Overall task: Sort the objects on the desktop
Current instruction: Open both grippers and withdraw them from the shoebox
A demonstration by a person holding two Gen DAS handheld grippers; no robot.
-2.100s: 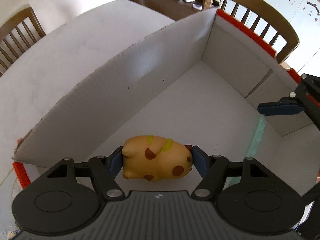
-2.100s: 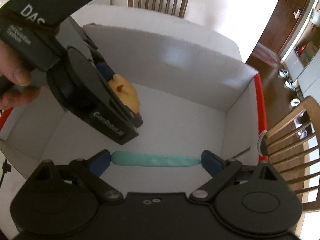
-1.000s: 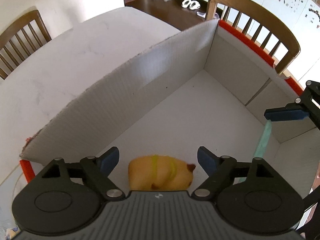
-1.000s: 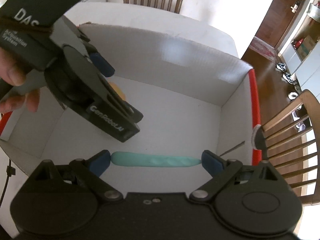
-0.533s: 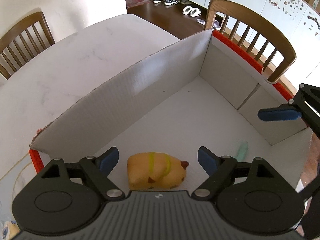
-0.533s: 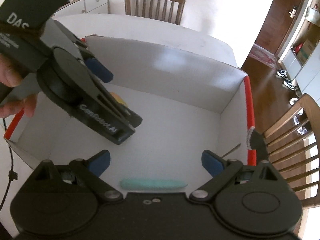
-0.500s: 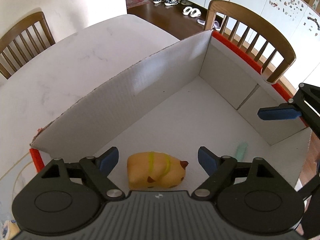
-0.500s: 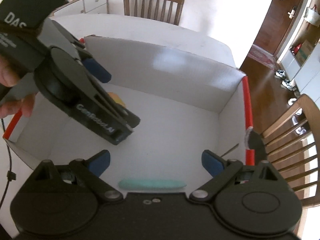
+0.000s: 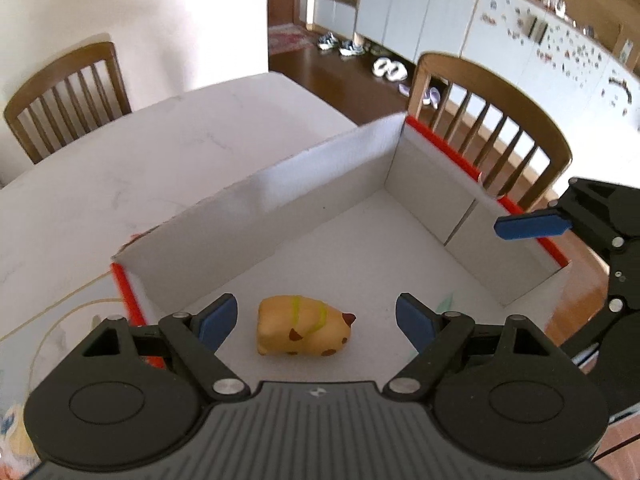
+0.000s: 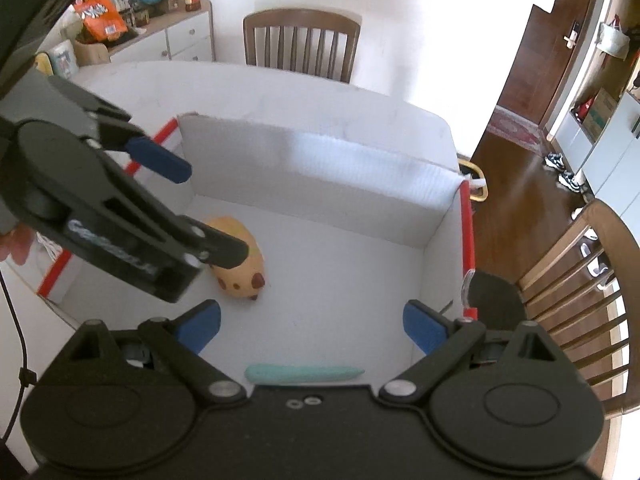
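While both tongs point(image 9: 316, 322) point(image 10: 312, 326) gape empty, the box point(image 10: 312, 168) holds a toy point(image 9: 304, 326) and a teal stick point(image 10: 304, 373).

Spotted yellow animal toy point(image 9: 304, 328) and teal stick point(image 10: 304, 373), apart on box floor point(image 9: 360, 248)

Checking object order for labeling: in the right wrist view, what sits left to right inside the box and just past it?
Left gripper → yellow spotted toy → teal stick → red-edged right wall of the box → wooden chair.
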